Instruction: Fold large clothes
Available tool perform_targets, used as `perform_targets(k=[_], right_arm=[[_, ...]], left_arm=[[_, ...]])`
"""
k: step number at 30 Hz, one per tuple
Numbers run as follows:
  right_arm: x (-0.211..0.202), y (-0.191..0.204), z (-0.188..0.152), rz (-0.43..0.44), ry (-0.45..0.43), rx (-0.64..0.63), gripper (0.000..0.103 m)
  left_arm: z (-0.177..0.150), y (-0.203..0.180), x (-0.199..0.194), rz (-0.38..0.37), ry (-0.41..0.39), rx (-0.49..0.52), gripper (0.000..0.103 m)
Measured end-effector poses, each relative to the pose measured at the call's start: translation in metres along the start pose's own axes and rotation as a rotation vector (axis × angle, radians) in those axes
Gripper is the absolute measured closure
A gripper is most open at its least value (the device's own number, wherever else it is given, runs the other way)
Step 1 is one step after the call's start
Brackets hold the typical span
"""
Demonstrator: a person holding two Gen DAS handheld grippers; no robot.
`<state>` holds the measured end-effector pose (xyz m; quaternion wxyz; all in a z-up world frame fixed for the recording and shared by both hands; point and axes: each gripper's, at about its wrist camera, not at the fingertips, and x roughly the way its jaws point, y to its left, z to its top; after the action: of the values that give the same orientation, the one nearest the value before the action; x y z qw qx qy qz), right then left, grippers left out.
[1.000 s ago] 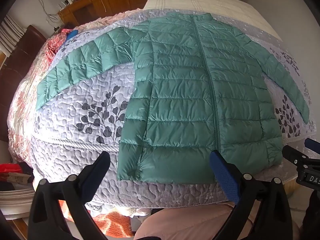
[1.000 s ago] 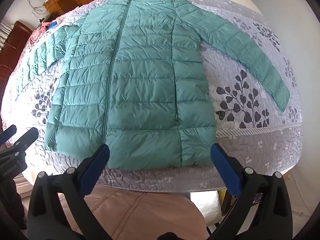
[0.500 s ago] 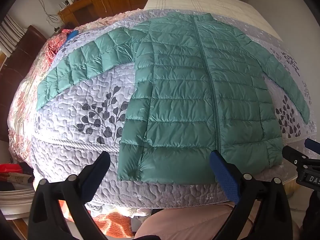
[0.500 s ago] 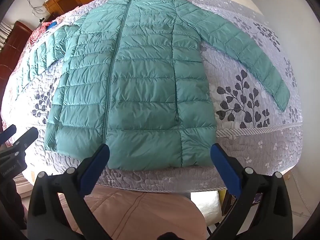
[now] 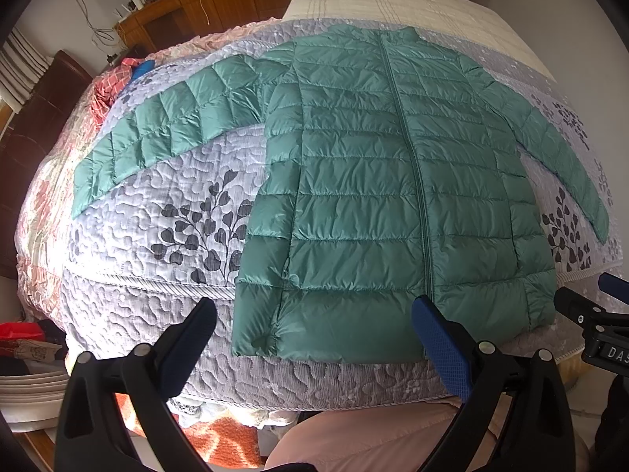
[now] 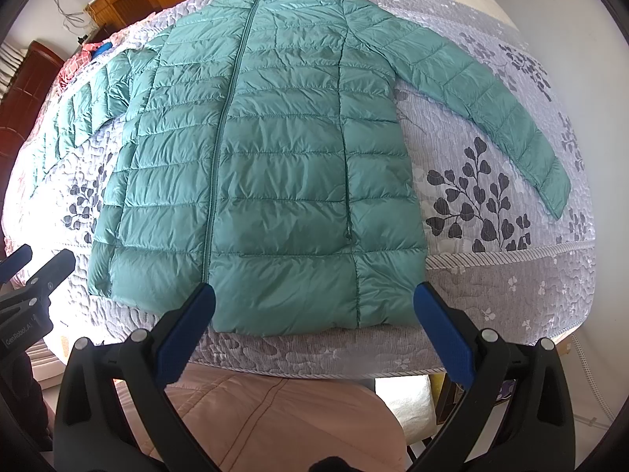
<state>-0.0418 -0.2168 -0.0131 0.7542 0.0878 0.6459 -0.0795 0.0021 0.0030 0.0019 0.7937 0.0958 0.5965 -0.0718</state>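
Observation:
A long teal quilted puffer jacket (image 5: pixel 377 204) (image 6: pixel 275 157) lies flat and zipped on a bed, collar far, hem near, both sleeves spread out to the sides. My left gripper (image 5: pixel 314 322) hovers open just short of the hem, over its left half. My right gripper (image 6: pixel 314 306) is also open, above the hem's right half, with nothing between its fingers. Each gripper shows at the edge of the other's view: the right gripper (image 5: pixel 601 314), the left gripper (image 6: pixel 31 275).
The jacket rests on a lilac quilted bedspread (image 5: pixel 165 228) (image 6: pixel 491 275) with grey leaf prints. A pink blanket (image 6: pixel 275 413) lies below the bed's near edge. Wooden furniture (image 5: pixel 177 8) stands at the back left; a red cloth (image 5: pixel 110 90) sits at the bed's far left.

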Motion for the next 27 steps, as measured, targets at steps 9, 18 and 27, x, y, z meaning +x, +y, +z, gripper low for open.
perform_targets(k=[9,18,27], right_arm=[[0.0004,0.0002,-0.0008,0.001,0.000,0.000,0.003],[0.0003,0.0007,-0.0013,0.002,0.000,0.000,0.003],[0.0001,0.0012,-0.0011,0.003,-0.001,0.001,0.003]], left_arm=[[0.0003,0.0006,0.0000,0.001,-0.001,-0.001,0.004],[0.0039,0.0046,-0.0004,0.002,-0.001,0.000,0.004],[0.0000,0.0012,0.0020,0.002,-0.002,0.000,0.004]])
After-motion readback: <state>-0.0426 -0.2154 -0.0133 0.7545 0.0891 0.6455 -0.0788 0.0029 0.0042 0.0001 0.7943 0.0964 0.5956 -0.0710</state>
